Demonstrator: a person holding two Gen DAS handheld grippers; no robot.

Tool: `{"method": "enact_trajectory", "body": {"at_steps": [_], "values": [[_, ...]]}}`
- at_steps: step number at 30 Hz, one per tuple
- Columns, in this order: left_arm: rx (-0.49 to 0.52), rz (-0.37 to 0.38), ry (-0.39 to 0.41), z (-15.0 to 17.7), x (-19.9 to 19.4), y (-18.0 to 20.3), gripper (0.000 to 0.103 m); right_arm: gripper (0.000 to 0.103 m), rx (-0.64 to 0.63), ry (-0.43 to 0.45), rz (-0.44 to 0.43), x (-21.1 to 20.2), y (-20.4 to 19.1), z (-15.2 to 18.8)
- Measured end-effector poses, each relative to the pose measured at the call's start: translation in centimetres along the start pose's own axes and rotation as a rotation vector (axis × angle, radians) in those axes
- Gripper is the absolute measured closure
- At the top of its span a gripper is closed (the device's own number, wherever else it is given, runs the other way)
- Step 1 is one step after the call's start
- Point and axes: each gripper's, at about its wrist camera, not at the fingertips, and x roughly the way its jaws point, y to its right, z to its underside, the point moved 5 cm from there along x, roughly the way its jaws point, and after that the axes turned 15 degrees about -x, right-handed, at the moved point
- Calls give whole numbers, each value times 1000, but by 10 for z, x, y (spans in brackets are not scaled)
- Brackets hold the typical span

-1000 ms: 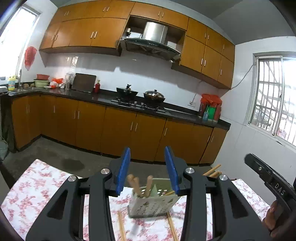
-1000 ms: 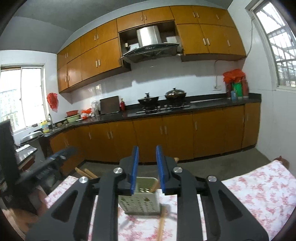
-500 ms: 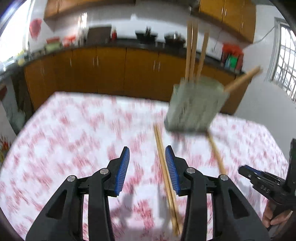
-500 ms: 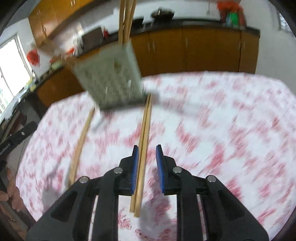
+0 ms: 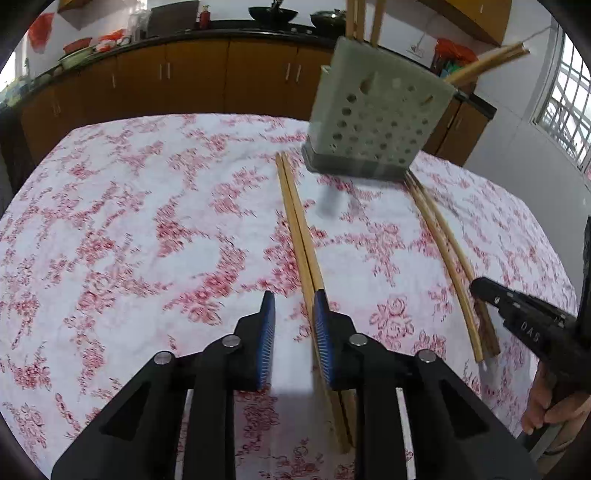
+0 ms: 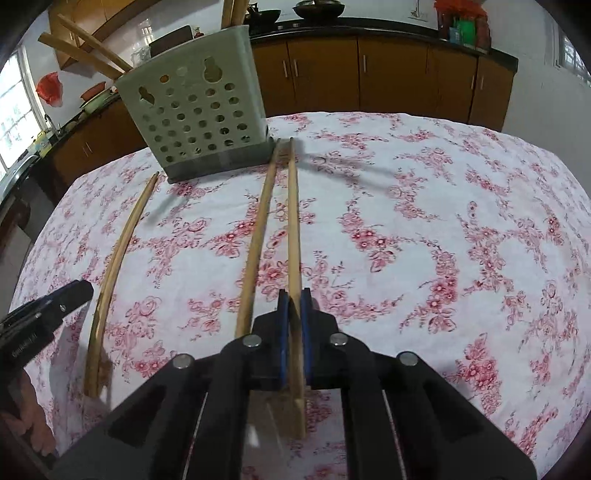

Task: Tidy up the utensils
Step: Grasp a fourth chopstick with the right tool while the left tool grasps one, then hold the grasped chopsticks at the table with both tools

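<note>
Right hand-held gripper (image 6: pixel 294 295) clamps one thin, light, stiff bamboo chopstick (image 6: pixel 294 236) near butt end; we judge it slippery. Left hand-held gripper (image 5: pixel 294 301) closing, chopstick pair (image 5: pixel 300 236) against right pad.

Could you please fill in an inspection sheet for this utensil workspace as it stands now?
Surface: floral tablecloth, lying flat.
Job's things: perforated utensil holder upright with chopsticks standing in it; left pair lying together on the cloth; right pair spread at the near end.
Clutter: nothing seen.
Grippers: left gripper closing over the left pair, a gap showing between the pads; right gripper shut on the clamped chopstick, with the other chopstick outside the jaws.
Cables: nothing seen.
Surroundings: wooden cabinets, counter with pans.
</note>
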Motion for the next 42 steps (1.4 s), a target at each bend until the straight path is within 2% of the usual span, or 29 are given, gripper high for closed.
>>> {"method": "enact_trajectory", "body": {"at_steps": [8, 10, 12, 19, 22, 42], "values": [[44, -10, -12, 7, 5, 8, 88, 92, -20, 5, -1, -2, -1, 2], [67, -31, 8, 9, 5, 10, 88, 91, -30, 8, -1, -2, -3, 2], [72, -52, 19, 8, 6, 9, 94, 93, -54, 10, 16, -2, -5, 2], [-8, -129, 49, -31, 12, -34, 95, 95, -5, 23, 97, -1, 21, 2], [-9, -128, 64, -35, 12, -44, 95, 95, 7, 29, 100, -1, 26, 4], [-17, -114, 64, -34, 10, -45, 95, 94, 6, 27, 101, 0, 27, 4]]}}
